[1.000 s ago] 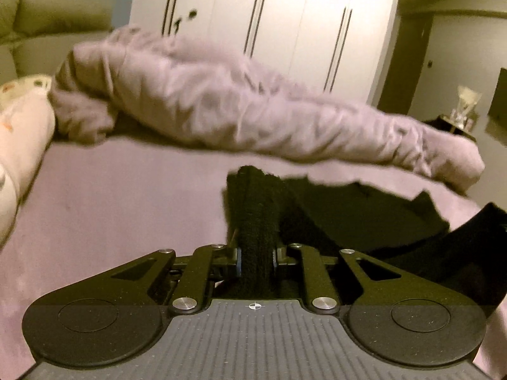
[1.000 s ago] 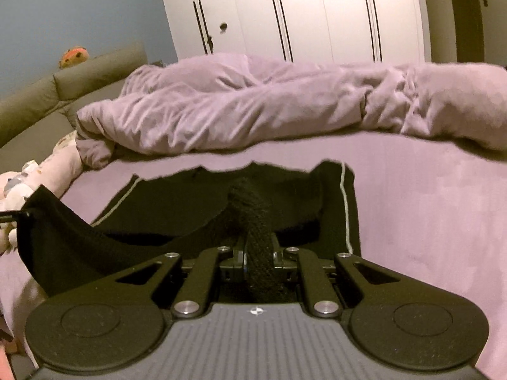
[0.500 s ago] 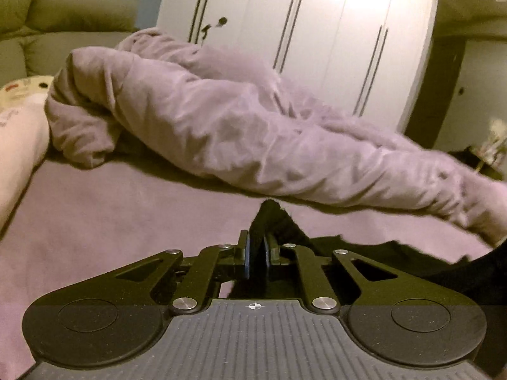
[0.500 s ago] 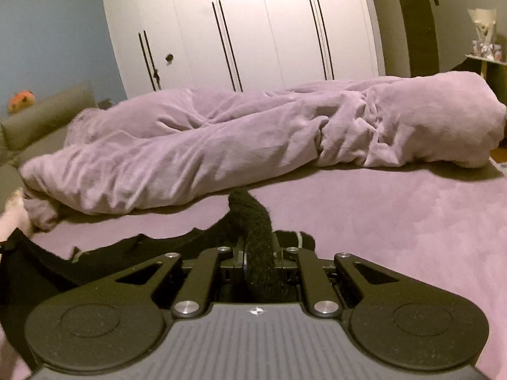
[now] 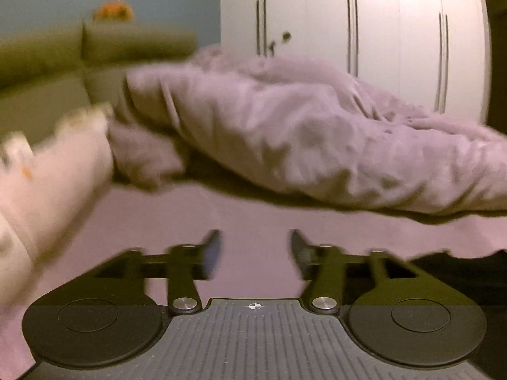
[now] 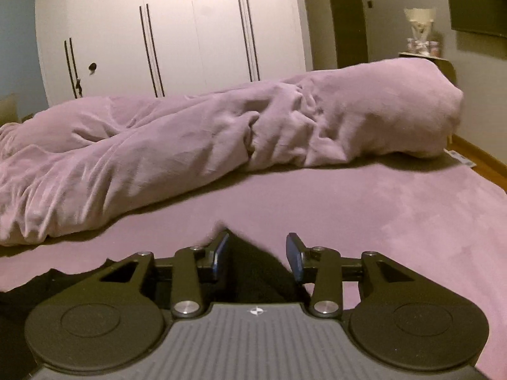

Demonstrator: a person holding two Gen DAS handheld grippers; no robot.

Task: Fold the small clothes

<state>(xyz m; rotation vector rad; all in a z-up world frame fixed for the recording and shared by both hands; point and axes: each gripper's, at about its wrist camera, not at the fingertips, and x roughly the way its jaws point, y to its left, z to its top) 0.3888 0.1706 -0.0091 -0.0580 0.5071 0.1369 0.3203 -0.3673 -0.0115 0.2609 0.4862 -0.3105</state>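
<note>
Your left gripper [image 5: 255,251] is opening on nothing, black garment [image 5: 459,269] off its right; right gripper [image 6: 256,253] is opening, garment corner loose between the jaws; no legible writing.

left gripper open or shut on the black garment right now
Open and opening: the left gripper has only purple bedsheet between its jaws; the black garment lies to its right.

Dim warm light, left-wrist motion blur

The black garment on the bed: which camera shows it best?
The right wrist view: the black garment peaks between the opening right gripper's fingers, unpinched, trailing left. The left wrist view shows only a dark edge at the right.
</note>
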